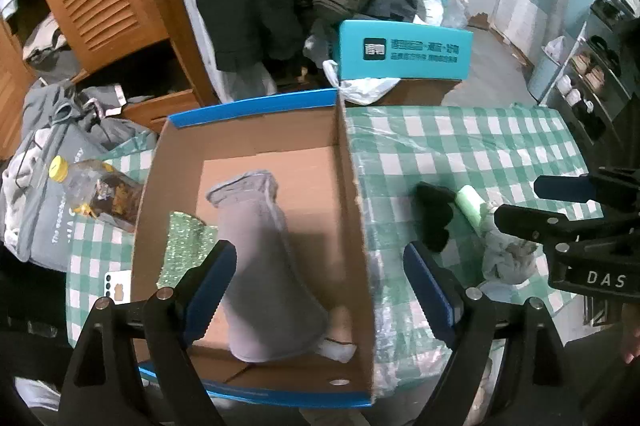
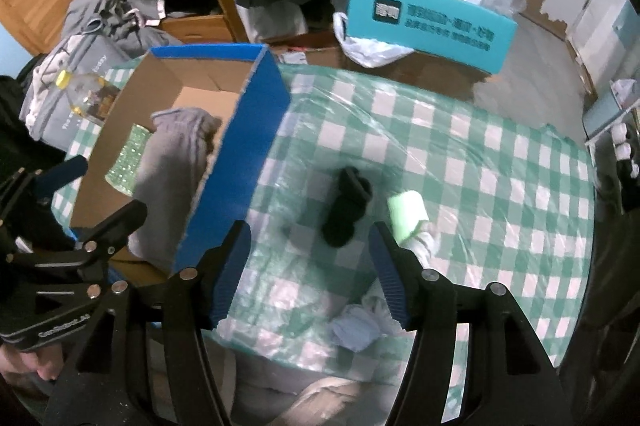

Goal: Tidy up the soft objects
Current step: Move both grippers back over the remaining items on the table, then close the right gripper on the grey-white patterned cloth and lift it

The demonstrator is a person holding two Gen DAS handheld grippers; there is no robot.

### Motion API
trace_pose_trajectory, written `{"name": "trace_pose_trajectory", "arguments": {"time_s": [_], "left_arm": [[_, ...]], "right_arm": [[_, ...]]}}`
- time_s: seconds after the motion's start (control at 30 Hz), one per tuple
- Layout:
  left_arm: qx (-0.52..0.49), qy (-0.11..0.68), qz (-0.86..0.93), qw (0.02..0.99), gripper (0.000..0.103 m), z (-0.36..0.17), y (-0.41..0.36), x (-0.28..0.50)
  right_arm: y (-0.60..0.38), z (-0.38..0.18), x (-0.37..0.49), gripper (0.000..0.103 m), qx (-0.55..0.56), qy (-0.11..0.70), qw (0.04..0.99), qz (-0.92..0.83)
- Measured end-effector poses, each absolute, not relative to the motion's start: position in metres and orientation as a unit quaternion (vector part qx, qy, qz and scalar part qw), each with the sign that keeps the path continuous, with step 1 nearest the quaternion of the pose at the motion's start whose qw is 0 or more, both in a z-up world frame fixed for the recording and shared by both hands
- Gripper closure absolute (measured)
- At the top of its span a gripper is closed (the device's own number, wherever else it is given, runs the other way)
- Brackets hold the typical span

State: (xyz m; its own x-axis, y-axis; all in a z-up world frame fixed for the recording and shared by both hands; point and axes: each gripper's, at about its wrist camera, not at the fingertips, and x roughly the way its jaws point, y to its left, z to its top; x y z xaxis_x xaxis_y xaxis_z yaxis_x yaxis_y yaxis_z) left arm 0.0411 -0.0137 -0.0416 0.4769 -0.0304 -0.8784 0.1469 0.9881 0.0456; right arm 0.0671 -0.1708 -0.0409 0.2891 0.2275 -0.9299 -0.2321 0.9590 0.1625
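On the far left I can see a clear bottle with a yellow cap lying on the surface, which is covered in a green-and-white checked cloth under clear plastic. Just to its right sits the open cardboard box with blue outer walls. Inside it a glittery green cloth lies flat against the left wall, and a grey garment stretches from the middle of the box floor to its near wall, touching the green cloth along one edge; a small white piece shows at the garment's near right corner. My left gripper hangs above the near part of the box with its fingers spread wide and nothing between the pads; the grey garment lies below them, not pinched. To the right of the box, out on the checked cloth, a black sock lies on its own, near the box but apart from it. Just right of the sock is a pale green roll, and a crumpled whitish bundle rests at the near edge of the surface. My right gripper is poised over this patch, fingers apart and holding nothing, the black sock showing in the gap beyond the tips. Further back, past the far edge, a teal box with dark lettering stands beside a white plastic bag.
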Motion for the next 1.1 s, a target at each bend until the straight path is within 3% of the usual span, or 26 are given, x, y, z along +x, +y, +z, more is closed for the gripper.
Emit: {"name": "trace_pose_trajectory", "arguments": {"time_s": [0.57,1.1], "left_arm": [[0.074,0.525,-0.084,0.844,0.016,-0.054,-0.058,0.044],[0.099,0.559,-0.109,0.816,0.016,-0.093,-0.097,0.049]], "right_arm": [[-0.224,-0.066,0.059,0.042,0.019,0.598,0.794,0.111],[-0.260,-0.130,0.064,0.041,0.048,0.648,0.757,0.076]]}}
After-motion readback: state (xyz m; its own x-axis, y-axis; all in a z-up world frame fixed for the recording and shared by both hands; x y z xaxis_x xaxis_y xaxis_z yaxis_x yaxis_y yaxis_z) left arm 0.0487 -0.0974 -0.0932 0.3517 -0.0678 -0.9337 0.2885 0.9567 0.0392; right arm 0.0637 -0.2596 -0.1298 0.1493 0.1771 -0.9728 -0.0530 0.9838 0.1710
